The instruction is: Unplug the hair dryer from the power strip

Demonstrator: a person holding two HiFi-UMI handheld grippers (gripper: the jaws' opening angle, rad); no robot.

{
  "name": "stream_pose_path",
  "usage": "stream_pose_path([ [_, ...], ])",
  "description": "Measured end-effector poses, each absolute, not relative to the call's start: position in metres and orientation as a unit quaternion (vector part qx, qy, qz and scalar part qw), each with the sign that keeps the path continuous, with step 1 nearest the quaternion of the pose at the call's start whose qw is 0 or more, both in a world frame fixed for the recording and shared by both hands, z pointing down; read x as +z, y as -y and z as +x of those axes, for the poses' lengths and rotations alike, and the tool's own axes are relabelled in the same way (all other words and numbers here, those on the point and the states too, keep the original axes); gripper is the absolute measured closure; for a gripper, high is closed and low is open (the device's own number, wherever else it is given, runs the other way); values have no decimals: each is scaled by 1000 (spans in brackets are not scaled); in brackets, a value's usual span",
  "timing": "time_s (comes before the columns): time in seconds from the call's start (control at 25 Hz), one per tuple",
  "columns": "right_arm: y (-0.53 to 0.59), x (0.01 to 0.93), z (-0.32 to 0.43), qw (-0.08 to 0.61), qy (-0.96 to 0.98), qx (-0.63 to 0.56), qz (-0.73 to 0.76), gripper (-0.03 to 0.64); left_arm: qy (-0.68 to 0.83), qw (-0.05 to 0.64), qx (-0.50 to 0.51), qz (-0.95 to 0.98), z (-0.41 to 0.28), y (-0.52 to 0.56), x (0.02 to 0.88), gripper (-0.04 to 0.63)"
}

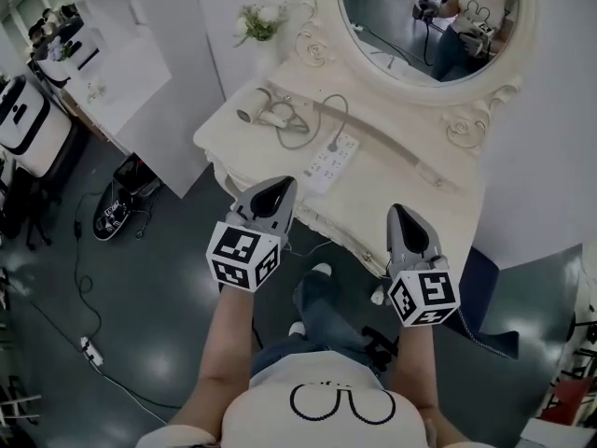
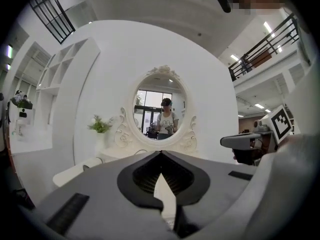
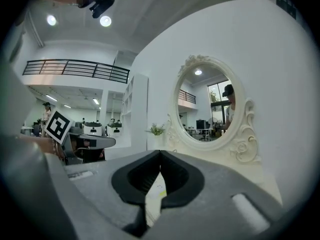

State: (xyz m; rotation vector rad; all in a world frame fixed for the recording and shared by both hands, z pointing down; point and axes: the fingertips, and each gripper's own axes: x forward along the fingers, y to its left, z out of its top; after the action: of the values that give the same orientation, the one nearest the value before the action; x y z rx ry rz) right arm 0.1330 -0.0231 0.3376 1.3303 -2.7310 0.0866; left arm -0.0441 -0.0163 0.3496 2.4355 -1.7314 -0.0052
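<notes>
Left tongs (image 1: 282, 185) and right tongs (image 1: 397, 213) are both shut tight and empty, hovering short of the tabletop (image 1: 410, 189). The hair dryer (image 1: 261, 110) lies at its far-left corner, near the power strip (image 1: 331, 161).

A cream dressing table (image 1: 410, 189) with a scalloped front edge stands against a white wall. At its back edge rises 1 oval mirror (image 1: 424, 21) in a carved cream frame, with scroll ornaments at both lower sides. A bunch of white flowers (image 1: 259, 19) with green leaves stands upright at the back left corner of the dressing table, just beside the mirror frame. On the dark, glossy floor (image 1: 140, 306) left of the dressing table lies 1 black bag (image 1: 117, 215). Nearer, well apart from it, lies a small white cabled block (image 1: 90, 351). White open shelving (image 2: 65, 64) stands left of the dressing table. High up, a black railing (image 3: 75, 68) runs along an upper level.
</notes>
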Motion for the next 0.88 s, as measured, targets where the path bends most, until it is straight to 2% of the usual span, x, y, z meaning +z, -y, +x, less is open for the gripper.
stream_pose_path([
  [0.24, 99, 356, 108, 48, 898, 46, 434, 618, 537, 90, 17, 838, -48, 88, 367, 595],
  [0.36, 139, 367, 100, 52, 896, 61, 437, 617, 515, 86, 47, 852, -44, 132, 380, 558],
  [0.52, 185, 382, 103, 63, 889, 80, 446, 617, 490, 101, 71, 863, -37, 186, 397, 549],
  [0.56, 196, 386, 106, 65, 887, 86, 449, 617, 478, 109, 78, 868, -33, 197, 403, 517],
  [0.64, 214, 395, 109, 72, 884, 97, 452, 617, 452, 123, 95, 878, -25, 214, 417, 387],
  [0.68, 222, 398, 109, 75, 883, 100, 452, 617, 443, 128, 104, 881, -22, 222, 424, 344],
  [0.88, 249, 422, 106, 96, 883, 119, 443, 617, 394, 151, 144, 895, -8, 247, 465, 336],
])
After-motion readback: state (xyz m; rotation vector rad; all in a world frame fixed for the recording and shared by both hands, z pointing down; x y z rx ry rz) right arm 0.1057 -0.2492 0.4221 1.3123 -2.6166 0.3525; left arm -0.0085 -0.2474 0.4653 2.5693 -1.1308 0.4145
